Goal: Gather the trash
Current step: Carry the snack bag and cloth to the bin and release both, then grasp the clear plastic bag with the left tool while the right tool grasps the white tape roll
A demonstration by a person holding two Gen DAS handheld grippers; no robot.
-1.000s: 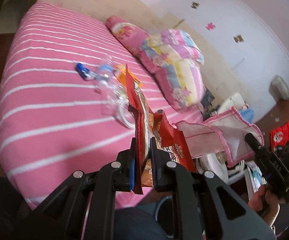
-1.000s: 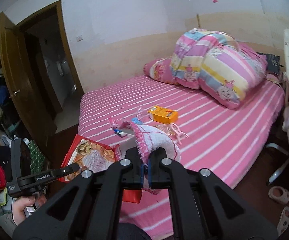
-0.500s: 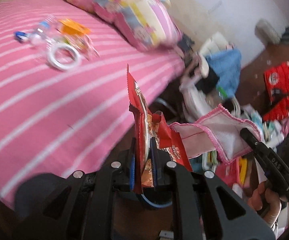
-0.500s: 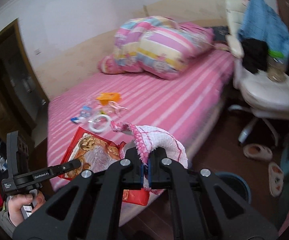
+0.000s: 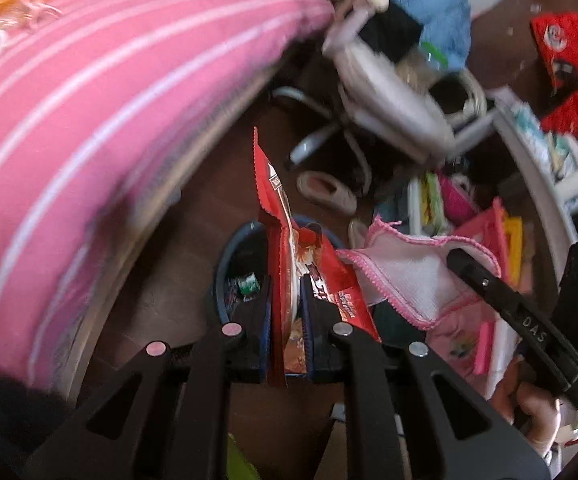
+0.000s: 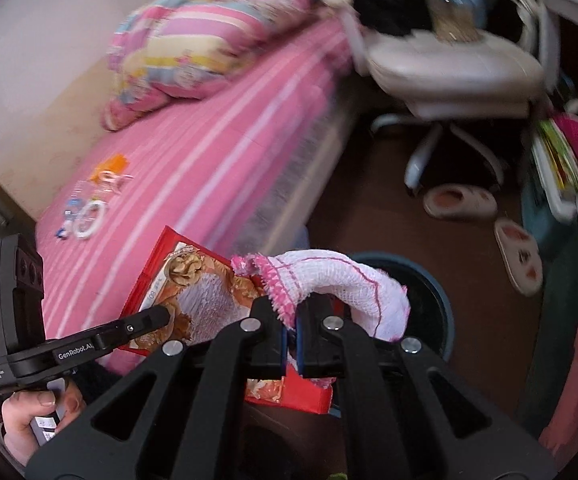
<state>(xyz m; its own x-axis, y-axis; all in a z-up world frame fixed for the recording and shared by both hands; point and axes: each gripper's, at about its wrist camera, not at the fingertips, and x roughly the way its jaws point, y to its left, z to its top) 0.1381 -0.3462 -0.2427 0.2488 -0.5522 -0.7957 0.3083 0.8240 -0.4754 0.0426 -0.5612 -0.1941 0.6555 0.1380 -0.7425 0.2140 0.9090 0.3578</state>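
Red snack wrapper (image 5: 279, 248) between left fingers (image 5: 259, 312)

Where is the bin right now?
The bin sits on the floor beside the bed, directly beyond the left tool and the wrapper it holds; the right wrist view shows it behind the cloth.

My right gripper (image 5: 469, 276) arm: "DAS"
My left gripper (image 6: 157, 316) arm: "GenRobot.AI"
Red snack wrapper (image 6: 193, 296) I hold: print present, characters illegible
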